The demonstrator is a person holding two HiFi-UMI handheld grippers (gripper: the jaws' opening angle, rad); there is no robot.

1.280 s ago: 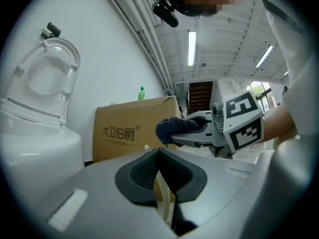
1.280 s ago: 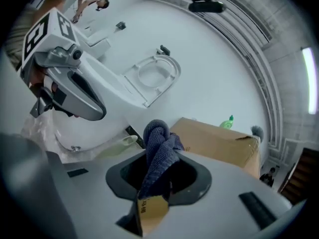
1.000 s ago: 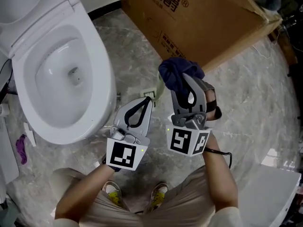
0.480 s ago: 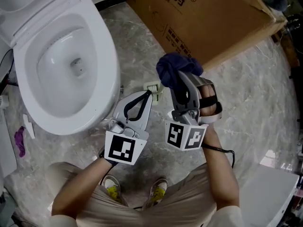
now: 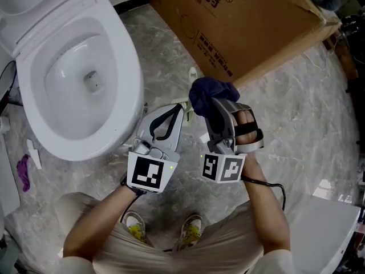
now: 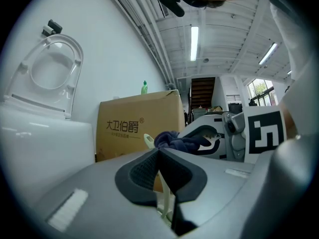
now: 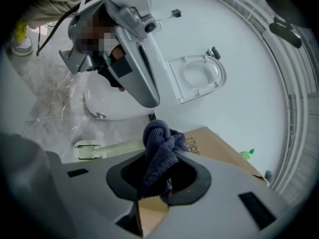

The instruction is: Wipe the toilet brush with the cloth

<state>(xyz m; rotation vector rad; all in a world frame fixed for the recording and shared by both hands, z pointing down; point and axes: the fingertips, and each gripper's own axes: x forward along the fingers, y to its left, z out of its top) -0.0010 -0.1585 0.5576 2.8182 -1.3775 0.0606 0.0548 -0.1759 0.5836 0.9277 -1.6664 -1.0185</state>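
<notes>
The left tool (image 6: 159, 156) clenched the toilet brush (image 7: 107, 148), lying crosswise just left of the cloth (image 7: 159, 141) gripped by the right tool (image 7: 162, 183).

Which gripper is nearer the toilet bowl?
Left. The left gripper, shut on the toilet brush, sits beside the toilet bowl; the right gripper, shut on the cloth, is farther off, toward the cardboard box.

grey marbled floor (image 5: 319, 130), white toilet (image 5: 74, 79), brown cardboard box (image 5: 251, 21).

Grey marbled floor (image 5: 319, 113), white toilet (image 5: 74, 79) at left, cardboard box (image 5: 245, 21) beyond, small purple scrap (image 5: 24, 173), perhaps cloth
</notes>
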